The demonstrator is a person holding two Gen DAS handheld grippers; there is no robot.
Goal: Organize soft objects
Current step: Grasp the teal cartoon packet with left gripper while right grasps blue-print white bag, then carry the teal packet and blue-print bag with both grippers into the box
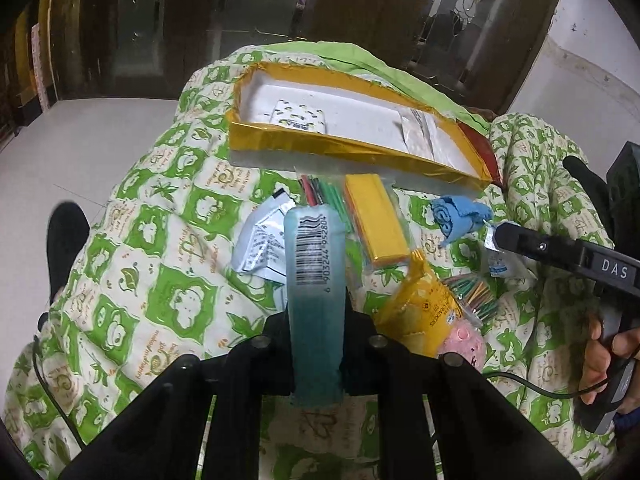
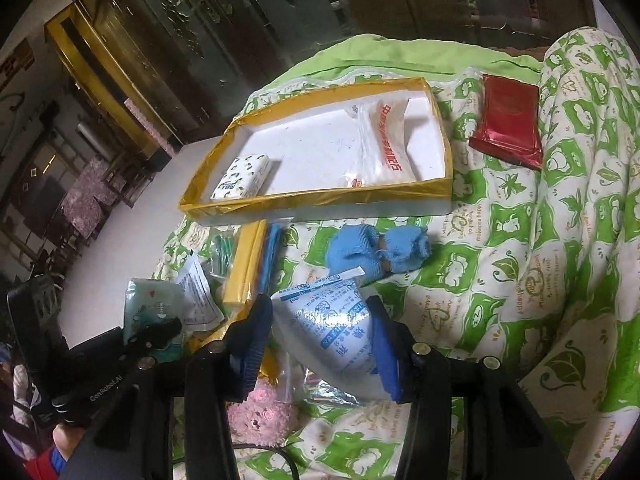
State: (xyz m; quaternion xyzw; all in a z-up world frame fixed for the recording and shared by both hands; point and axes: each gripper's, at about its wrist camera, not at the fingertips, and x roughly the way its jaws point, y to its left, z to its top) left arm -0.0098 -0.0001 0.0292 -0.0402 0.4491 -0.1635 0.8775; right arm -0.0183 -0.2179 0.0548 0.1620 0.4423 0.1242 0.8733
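My left gripper [image 1: 316, 344] is shut on a flat teal pack [image 1: 316, 280] with a barcode, which stands up between its black fingers; in the right wrist view that gripper [image 2: 168, 328] shows at lower left. Blue pads of my right gripper [image 2: 320, 348] press on a white pouch with blue print [image 2: 340, 328]. In the left wrist view the right gripper [image 1: 500, 236] reaches in from the right. Beyond both lies a gold-rimmed white box [image 1: 352, 148] [image 2: 320, 196] holding a leaf-print tissue pack [image 2: 240, 180] and a white plastic bag [image 2: 384, 144].
On the green-and-white quilt [image 2: 520, 280] lie a blue knitted piece [image 2: 376, 252] [image 1: 460, 216], a yellow flat pack [image 1: 376, 220], a silver sachet [image 1: 260, 248], a yellow snack packet [image 1: 416, 312], coloured sticks [image 1: 472, 296], a pink plush [image 2: 260, 412] and a red packet [image 2: 508, 120]. Dark cabinets stand behind.
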